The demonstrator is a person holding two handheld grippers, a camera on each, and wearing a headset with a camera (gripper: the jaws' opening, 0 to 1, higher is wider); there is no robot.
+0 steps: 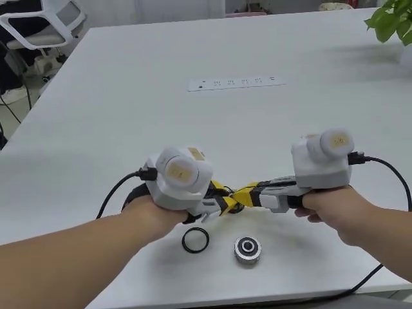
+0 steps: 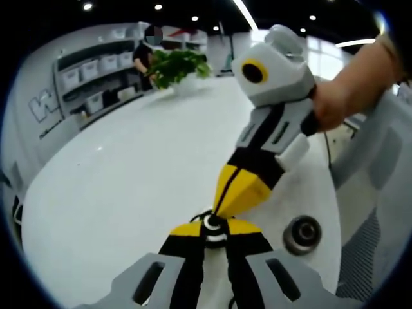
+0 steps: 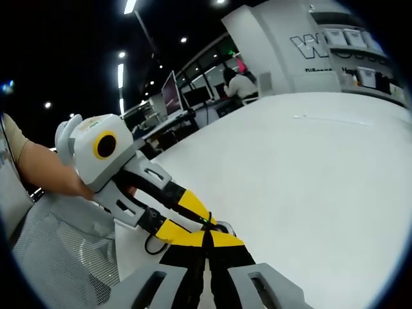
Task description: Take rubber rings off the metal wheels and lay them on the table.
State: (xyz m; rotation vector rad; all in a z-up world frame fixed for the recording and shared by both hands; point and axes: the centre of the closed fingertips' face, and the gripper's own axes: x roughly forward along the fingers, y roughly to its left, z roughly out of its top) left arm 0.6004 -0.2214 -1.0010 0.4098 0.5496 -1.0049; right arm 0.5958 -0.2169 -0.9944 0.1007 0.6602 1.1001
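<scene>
Where both sets of tips meet above near edge of counter (image 1: pixel 193 129), left gripper (image 1: pixel 225 201) pinches small metal wheel (image 2: pixel 212 225) between yellow tips. From 3 o'clock comes right gripper (image 1: pixel 244 193), jaws pressed together, point touching that wheel's rim; whether rubber is caught between them, cannot tell. Flat on counter at 7 o'clock of tips lies loose rubber ring (image 1: pixel 183 241); second wheel (image 1: pixel 247 249) just beside, at ring's 3 o'clock.
</scene>
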